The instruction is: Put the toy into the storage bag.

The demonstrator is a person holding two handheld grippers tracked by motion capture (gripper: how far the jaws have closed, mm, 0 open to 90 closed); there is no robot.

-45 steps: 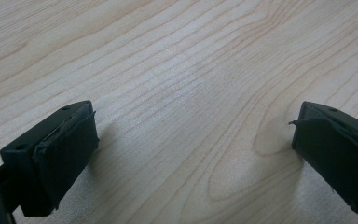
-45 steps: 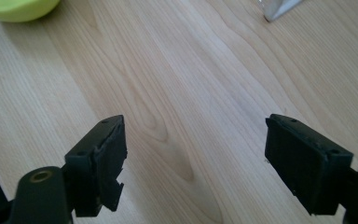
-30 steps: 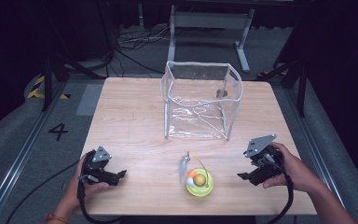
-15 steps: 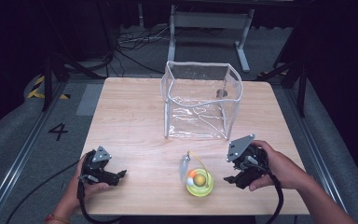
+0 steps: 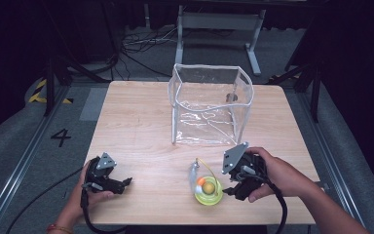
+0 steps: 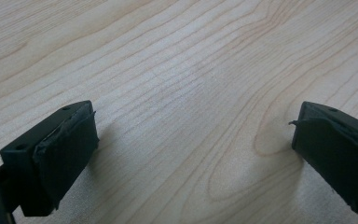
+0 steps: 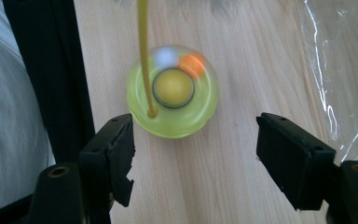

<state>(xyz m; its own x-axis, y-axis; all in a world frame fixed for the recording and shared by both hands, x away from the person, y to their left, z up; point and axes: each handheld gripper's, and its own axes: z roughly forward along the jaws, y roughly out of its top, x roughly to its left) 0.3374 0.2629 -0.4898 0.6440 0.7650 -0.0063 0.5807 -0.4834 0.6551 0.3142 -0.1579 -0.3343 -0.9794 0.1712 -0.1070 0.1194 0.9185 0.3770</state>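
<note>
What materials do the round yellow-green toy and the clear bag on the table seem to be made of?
The round toy looks like glossy, translucent plastic: its yellow-green shell shines, and an orange ball and a pale one show through it. The thin yellow wand rising from it is probably flexible plastic. The clear bag seems soft vinyl film: see-through, wrinkled, with bright reflections. The table looks matte wood-grain, perhaps laminate.

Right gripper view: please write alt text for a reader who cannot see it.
A round yellow-green toy with an orange ball inside lies on the wooden table, just ahead of the open right gripper, not between its fingers. Clear plastic bag at right.

"4" on grey floor (image 5: 61, 137) (left)
</note>
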